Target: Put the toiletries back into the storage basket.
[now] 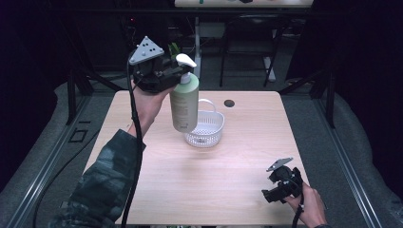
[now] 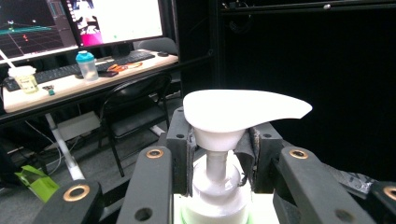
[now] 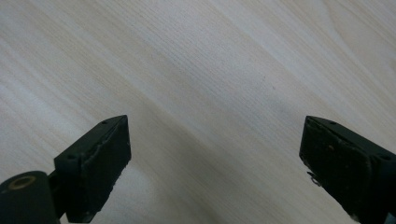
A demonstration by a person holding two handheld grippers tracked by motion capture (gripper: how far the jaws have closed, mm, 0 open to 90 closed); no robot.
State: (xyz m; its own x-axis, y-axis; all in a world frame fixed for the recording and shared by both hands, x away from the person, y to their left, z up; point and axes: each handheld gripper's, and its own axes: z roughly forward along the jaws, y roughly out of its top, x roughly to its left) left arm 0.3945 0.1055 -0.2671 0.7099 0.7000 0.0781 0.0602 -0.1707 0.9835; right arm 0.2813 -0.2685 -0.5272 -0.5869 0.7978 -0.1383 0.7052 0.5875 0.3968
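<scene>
A pale green pump bottle [image 1: 185, 102] with a white pump head [image 2: 243, 112] hangs in the air above the table, just left of a white perforated basket [image 1: 205, 127]. My left gripper [image 1: 177, 71] is shut on the bottle's neck under the pump head, its jaws pressed on both sides of the white stem [image 2: 215, 165]. My right gripper [image 1: 272, 194] rests low at the table's front right, open, with only bare wood between its pads [image 3: 100, 158].
The light wooden table [image 1: 228, 171] has a dark round hole [image 1: 229, 103] near its far edge. Behind it stand black frame posts, a chair [image 2: 135, 112] and a desk with monitors [image 2: 112, 21].
</scene>
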